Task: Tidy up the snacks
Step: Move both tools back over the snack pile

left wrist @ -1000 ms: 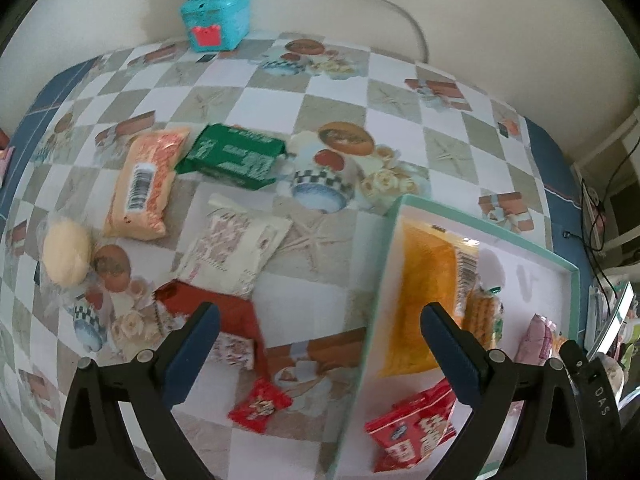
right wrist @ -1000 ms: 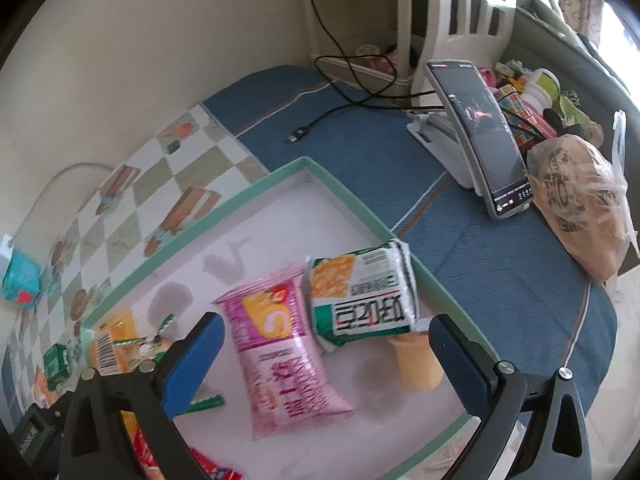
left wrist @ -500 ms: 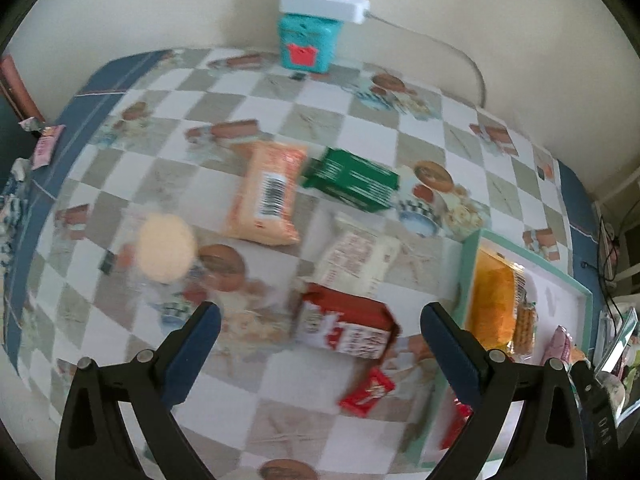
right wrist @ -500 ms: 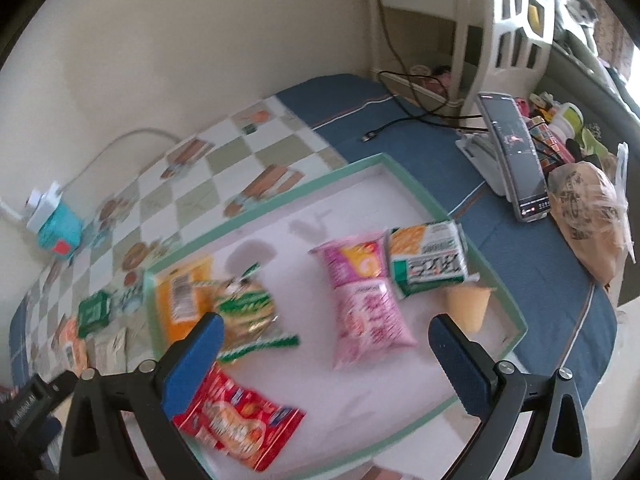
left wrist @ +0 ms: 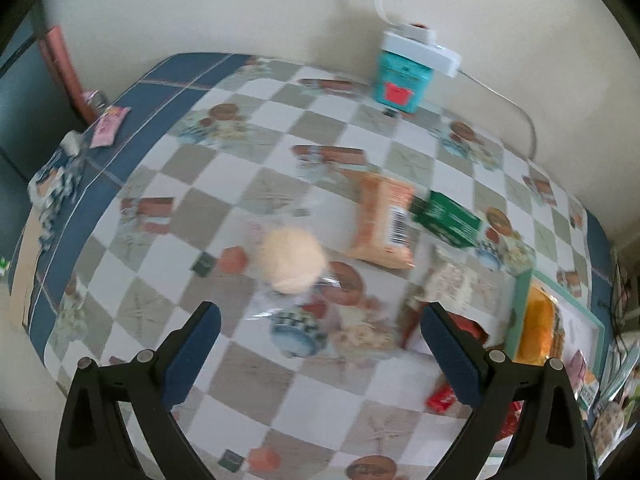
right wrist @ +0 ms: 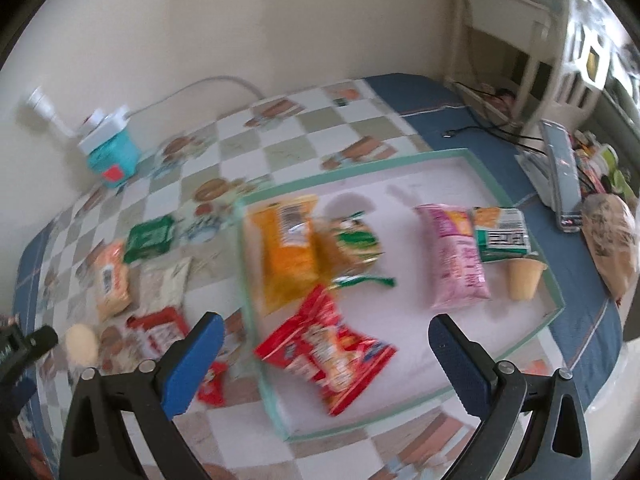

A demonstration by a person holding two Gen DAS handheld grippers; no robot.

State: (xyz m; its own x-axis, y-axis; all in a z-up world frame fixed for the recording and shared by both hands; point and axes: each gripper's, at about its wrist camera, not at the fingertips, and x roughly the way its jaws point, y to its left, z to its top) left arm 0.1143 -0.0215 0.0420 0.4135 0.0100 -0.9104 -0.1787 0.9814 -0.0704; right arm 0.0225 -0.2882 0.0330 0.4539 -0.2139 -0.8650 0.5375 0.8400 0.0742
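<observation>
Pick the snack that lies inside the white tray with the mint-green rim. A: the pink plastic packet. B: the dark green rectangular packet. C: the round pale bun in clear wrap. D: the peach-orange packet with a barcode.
A: the pink plastic packet lies on the white tray; the other three lie on the checkered tablecloth.

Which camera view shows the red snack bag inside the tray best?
The right wrist view shows it best: the red snack bag lies whole in the tray, between the open fingers, though blurred. The left wrist view shows only a red sliver of it behind its right finger.
</observation>
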